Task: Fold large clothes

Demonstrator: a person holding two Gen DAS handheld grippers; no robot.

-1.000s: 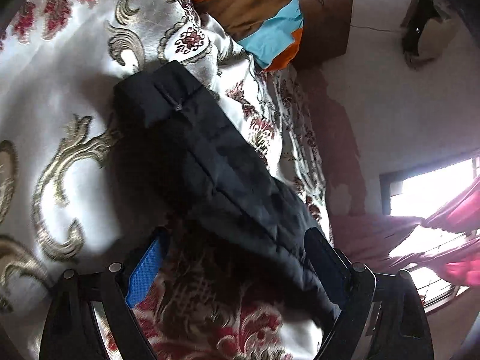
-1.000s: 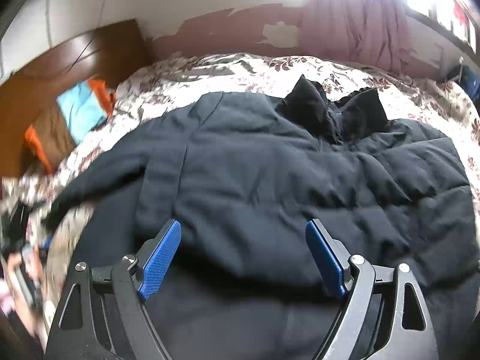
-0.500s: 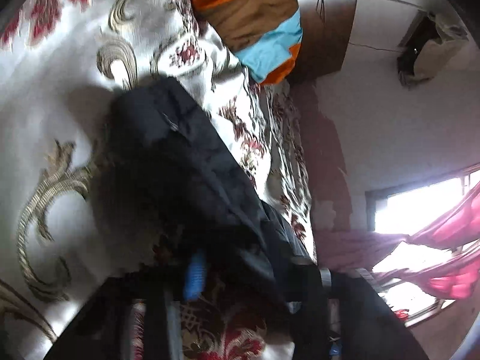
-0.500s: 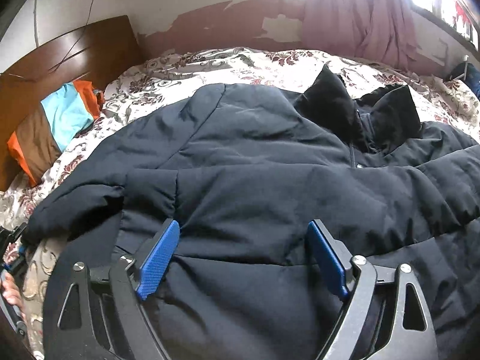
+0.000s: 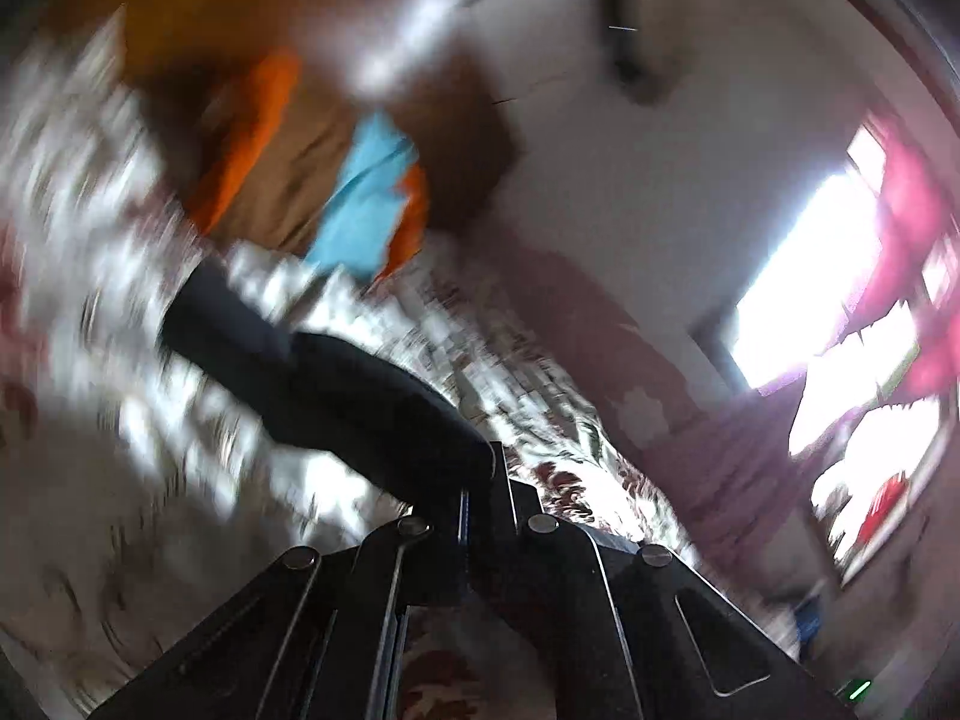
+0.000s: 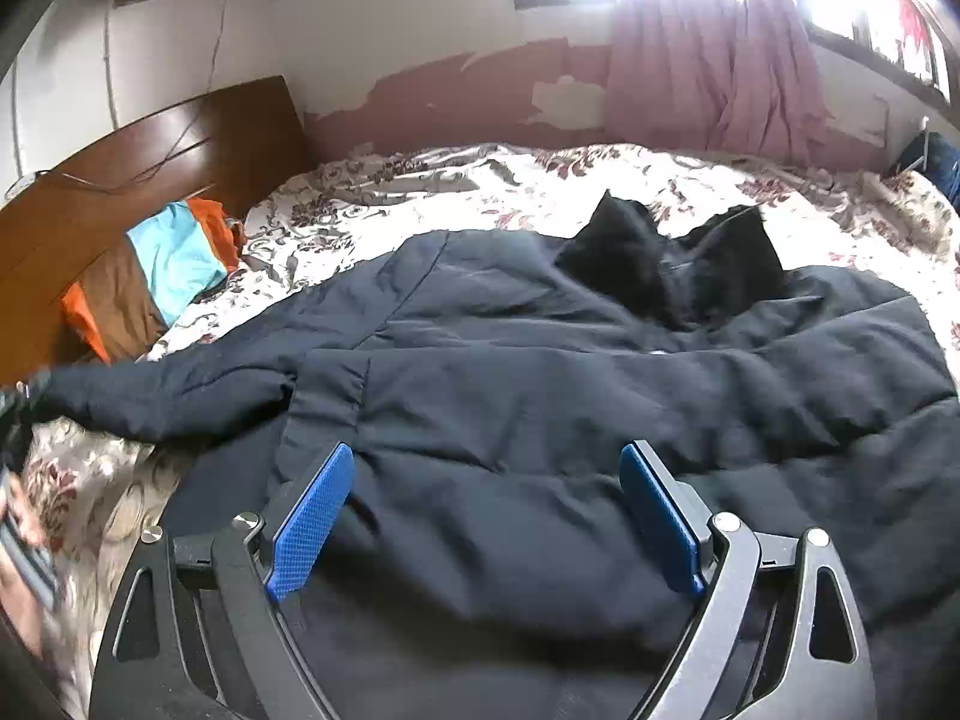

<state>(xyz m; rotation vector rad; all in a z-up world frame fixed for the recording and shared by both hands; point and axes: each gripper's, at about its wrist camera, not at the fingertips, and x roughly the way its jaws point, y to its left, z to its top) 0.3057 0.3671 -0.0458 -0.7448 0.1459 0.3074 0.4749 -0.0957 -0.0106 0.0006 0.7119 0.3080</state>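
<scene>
The coat [image 6: 540, 372] is black all over, collar included, with a plain quilted surface and no print. The bedspread [image 6: 480, 180] is shiny cream-white with dark red floral motifs and pale gold scrollwork. The pillow [image 6: 150, 276] is colour-blocked in orange, brown and sky blue. The headboard [image 6: 120, 156] is glossy reddish-brown wood. The wall [image 6: 372, 18] is white up top, with a patchy dusty-pink band lower down where white shows through. The curtain [image 6: 708, 60] is a dull pink-mauve. The right tool [image 6: 486, 516] has a black frame with bright blue textured pads [image 6: 309, 516]. The left tool [image 5: 480, 516] looks all black.
</scene>
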